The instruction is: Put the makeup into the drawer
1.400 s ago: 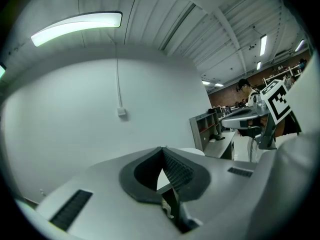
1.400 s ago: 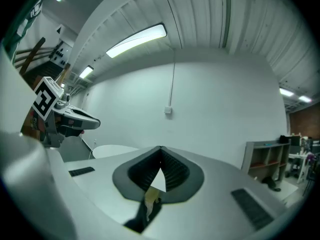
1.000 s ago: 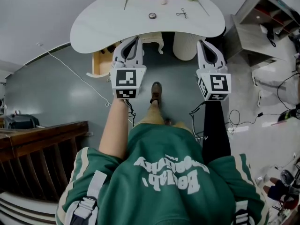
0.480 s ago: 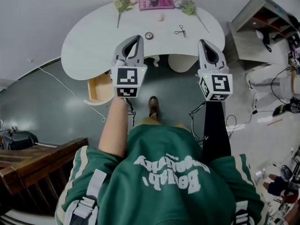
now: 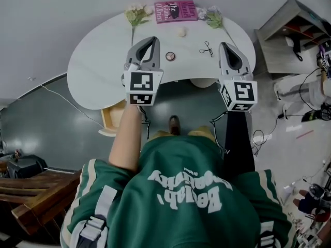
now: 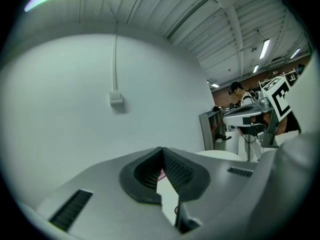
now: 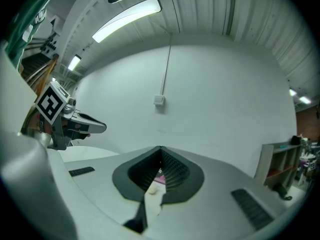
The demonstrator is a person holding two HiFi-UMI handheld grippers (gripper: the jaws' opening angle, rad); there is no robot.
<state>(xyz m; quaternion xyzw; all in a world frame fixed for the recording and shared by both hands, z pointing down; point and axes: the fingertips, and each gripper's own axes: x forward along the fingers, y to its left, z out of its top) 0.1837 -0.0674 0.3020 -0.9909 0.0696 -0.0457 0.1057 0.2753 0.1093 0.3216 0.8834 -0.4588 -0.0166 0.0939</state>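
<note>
Head view, with both gripper views. The left claw (image 5: 151, 40) and right claw (image 5: 226, 46) are held level and side by side over the near edge of the white bench (image 5: 98, 71), each with its jaws closed tip to tip and nothing between them; this is confirmed in the gripper views, where only the bench top and the wall are seen past the pads. The makeup lies untouched on the bench in the upper middle of the frame: a round compact (image 5: 170, 56) between the two claws, a curler (image 5: 207, 49) just left of the right claw, and a small pale item (image 5: 181, 32) further back, near a pink book (image 5: 176, 10) flanked by flowers (image 5: 135, 13). The drawer (image 5: 111, 119) is seen open below the bench's left part, at lower left of the left claw, and appears ready to receive the items. The closed, empty claws suggest an approach stage: no item is yet gripped, and the jaws would need to be opened before the compact, the nearest piece, could be taken.
</note>
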